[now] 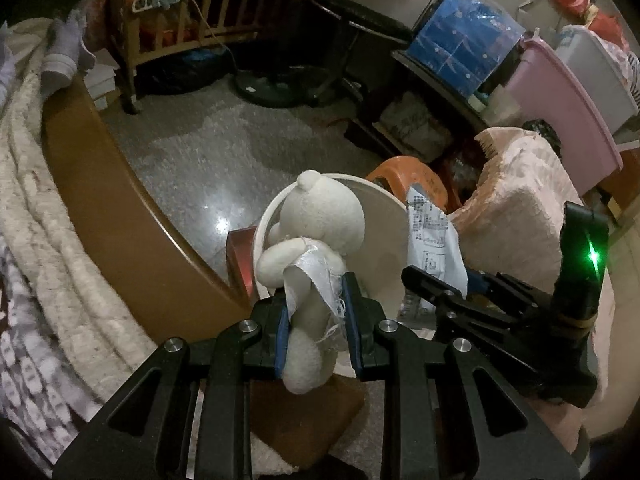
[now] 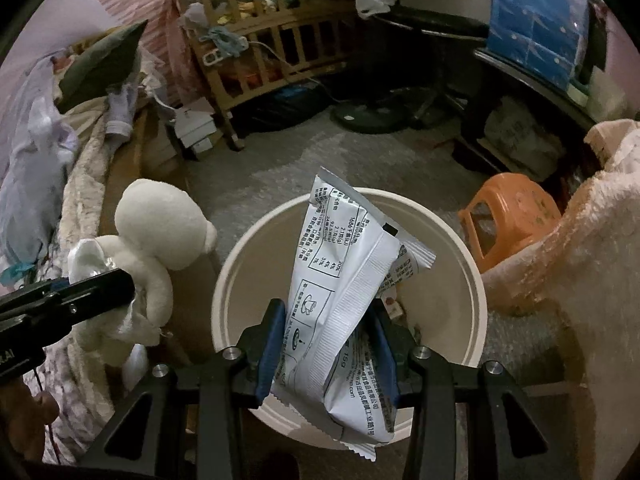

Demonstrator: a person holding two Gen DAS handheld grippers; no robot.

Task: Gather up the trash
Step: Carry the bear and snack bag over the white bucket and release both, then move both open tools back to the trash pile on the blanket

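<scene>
Bin (image 2: 476, 300), cream and round, fills the lower centre of my right wrist view, mouth open below both tools. Teddy bear (image 1: 308, 256), clamped by my left gripper (image 1: 316, 320), hangs over the bin's rim at centre frame. Wrapper (image 2: 344, 312), clamped in my right gripper (image 2: 326, 344), sits above the opening; I judge both should be released only once centred inside the rim.
</scene>
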